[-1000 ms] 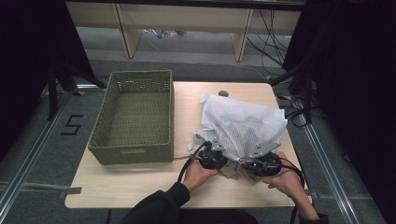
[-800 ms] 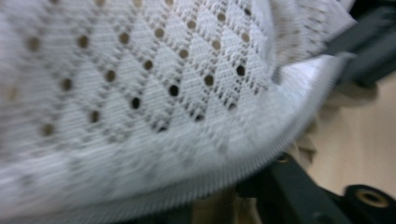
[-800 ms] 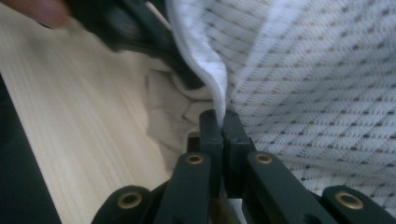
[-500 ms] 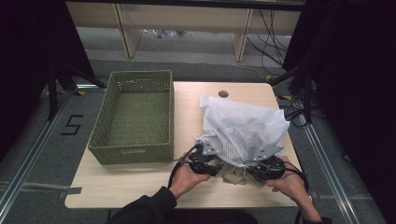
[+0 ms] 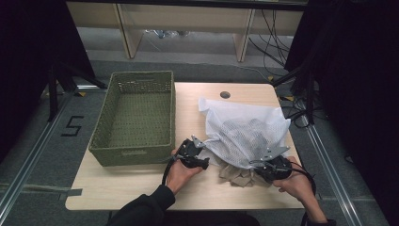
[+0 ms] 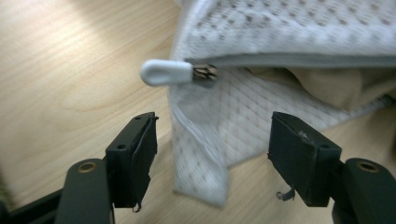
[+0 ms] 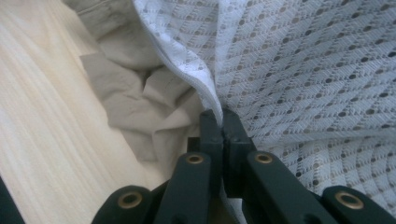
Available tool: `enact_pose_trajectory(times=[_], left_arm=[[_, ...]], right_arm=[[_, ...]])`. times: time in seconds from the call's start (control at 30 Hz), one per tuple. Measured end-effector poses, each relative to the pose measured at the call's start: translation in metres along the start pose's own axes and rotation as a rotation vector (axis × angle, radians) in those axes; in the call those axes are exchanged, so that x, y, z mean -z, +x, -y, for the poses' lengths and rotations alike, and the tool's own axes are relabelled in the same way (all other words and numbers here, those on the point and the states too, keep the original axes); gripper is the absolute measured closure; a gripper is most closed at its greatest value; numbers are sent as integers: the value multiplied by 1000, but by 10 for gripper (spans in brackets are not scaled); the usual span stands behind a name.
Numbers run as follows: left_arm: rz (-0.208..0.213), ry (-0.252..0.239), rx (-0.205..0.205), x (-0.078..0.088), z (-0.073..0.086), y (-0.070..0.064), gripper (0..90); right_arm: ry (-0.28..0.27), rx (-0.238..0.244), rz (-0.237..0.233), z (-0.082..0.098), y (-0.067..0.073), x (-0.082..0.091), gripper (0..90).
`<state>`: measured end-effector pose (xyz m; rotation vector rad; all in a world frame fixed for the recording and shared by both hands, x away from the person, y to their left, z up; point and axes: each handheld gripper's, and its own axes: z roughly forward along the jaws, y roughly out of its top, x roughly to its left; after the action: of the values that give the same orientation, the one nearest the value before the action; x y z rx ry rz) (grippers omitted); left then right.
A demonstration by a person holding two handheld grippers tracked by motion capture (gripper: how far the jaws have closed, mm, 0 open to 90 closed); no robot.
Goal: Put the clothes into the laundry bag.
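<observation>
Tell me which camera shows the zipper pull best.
The left gripper view: the white zipper pull hangs sharp and close at the edge of the mesh bag, just beyond the open jaws. The high view shows the bag whole, the pull too small to make out. The right gripper view shows mesh and beige cloth.

We see light wooden table, rounded corners. Green woven basket sits on its left half. White mesh laundry bag lies on right half, beige cloth spilling from its near edge onto wood. Small dark round spot near far edge.
</observation>
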<state>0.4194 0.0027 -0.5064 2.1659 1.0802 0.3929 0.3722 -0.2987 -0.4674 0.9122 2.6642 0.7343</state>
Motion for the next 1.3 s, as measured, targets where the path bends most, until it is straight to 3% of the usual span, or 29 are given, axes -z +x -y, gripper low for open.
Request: enact_pose_trajectory(times=[0.03, 0.07, 0.1, 0.17, 0.27, 0.3, 0.33, 0.4, 0.47, 0.5, 0.6, 0.63, 0.7, 0.83, 0.9, 0.97, 1.07, 1.1, 1.13, 1.23, 1.3], left_arm=[[2, 4, 4, -3, -1, 0, 329], [38, -7, -9, -5, -1, -1, 381], [55, -22, -43, -6, 0, -1, 500], [79, -30, -62, -6, 0, -6, 680], [115, -32, -119, -3, 4, -19, 797], [136, -34, -126, -1, 5, -24, 814], [161, -33, -129, 1, 7, -27, 828], [177, -29, -148, 3, 11, -34, 847], [191, -28, -147, 6, 14, -37, 856], [207, -36, -150, 7, 15, -37, 856], [215, -35, -134, 10, 20, -37, 856], [209, -26, -151, 12, 20, -36, 857], [213, -21, -147, 13, 22, -35, 859], [240, -22, -159, 17, 25, -37, 868], [216, -14, -199, 21, 28, -37, 873], [221, -13, -224, 25, 31, -37, 877], [215, 0, -230, 31, 35, -36, 880], [240, 6, -216, 31, 37, -36, 881], [255, 12, -227, 33, 38, -36, 882], [269, 23, -240, 38, 42, -38, 885], [281, 25, -243, 42, 44, -40, 885]], right_arm=[[-10, -9, 14, 1, 0, 0, 900], [-13, -9, 12, 1, -1, 1, 900], [-4, -7, 1, 1, -1, 3, 900], [-24, -1, 6, -1, 2, 4, 900], [-56, 43, -14, -7, 8, 6, 899], [-58, 37, -19, -9, 12, 6, 899], [-72, 70, -37, -12, 13, 5, 898], [-97, 87, -80, -16, 18, 3, 899], [-88, 103, -80, -22, 26, -2, 900], [-94, 136, -68, -25, 28, -6, 900], [-89, 141, -51, -36, 33, -17, 900], [-84, 139, -46, -39, 33, -20, 900], [-82, 123, -45, -46, 34, -27, 900], [-112, 130, 41, -59, 30, -41, 900], [-117, 106, 77, -66, 28, -46, 900], [-108, 98, 88, -75, 26, -53, 900], [-130, 108, 132, -89, 21, -62, 900], [-127, 105, 129, -92, 20, -63, 900], [-120, 109, 138, -96, 18, -65, 900], [-96, 138, 190, -109, 10, -74, 900], [-98, 123, 204, -115, 4, -79, 900]])
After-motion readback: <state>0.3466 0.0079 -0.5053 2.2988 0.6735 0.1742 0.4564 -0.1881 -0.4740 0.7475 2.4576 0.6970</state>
